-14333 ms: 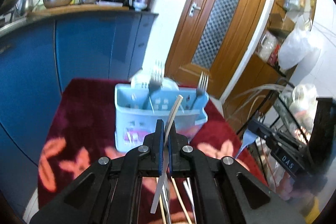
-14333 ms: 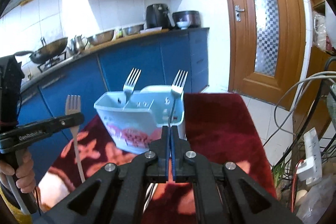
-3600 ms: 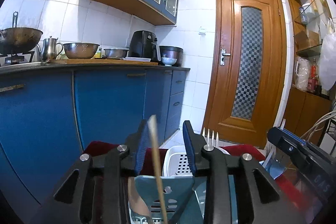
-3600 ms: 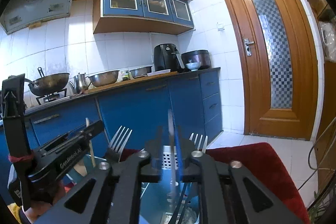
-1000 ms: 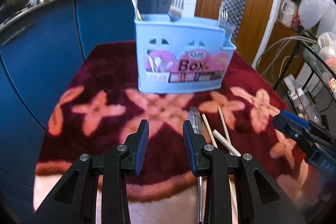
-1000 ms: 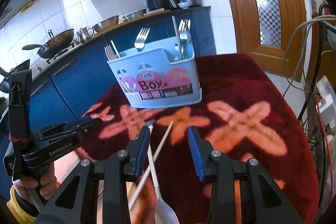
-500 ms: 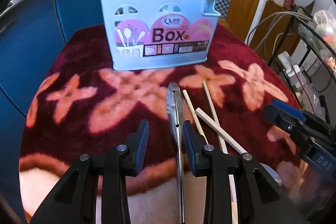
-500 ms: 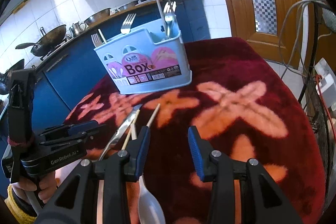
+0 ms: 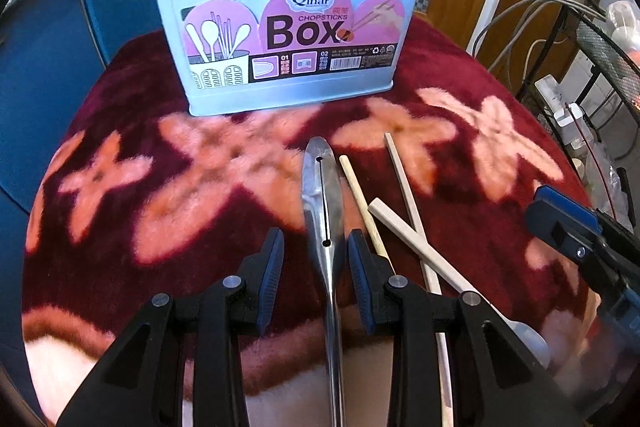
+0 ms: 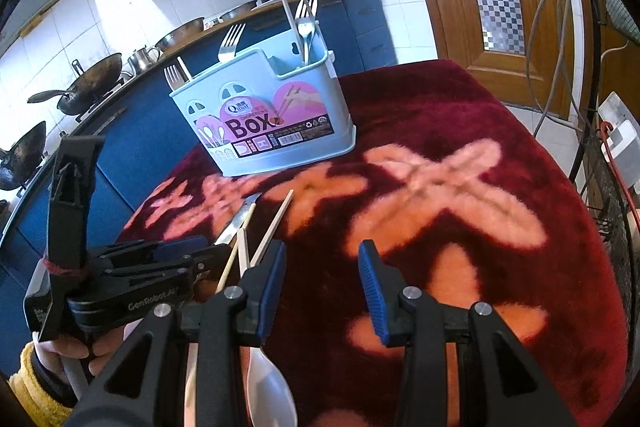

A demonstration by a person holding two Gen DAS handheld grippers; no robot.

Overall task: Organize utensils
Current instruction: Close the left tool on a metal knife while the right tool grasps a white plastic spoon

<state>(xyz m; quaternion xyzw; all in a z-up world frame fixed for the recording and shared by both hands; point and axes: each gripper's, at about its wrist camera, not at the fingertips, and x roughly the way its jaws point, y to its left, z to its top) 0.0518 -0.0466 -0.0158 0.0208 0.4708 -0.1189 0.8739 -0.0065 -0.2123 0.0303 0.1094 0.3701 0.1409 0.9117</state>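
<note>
Steel, stiff and slick, the slotted utensil handle lies flat on the plush red desk cover before the blue chopsticks box, between the left gripper's parted fingers; pinch its narrow neck firmly, while the right gripper hangs open, empty.

The white spoon bowl is cut off below; its handle hides behind the right claw.
</note>
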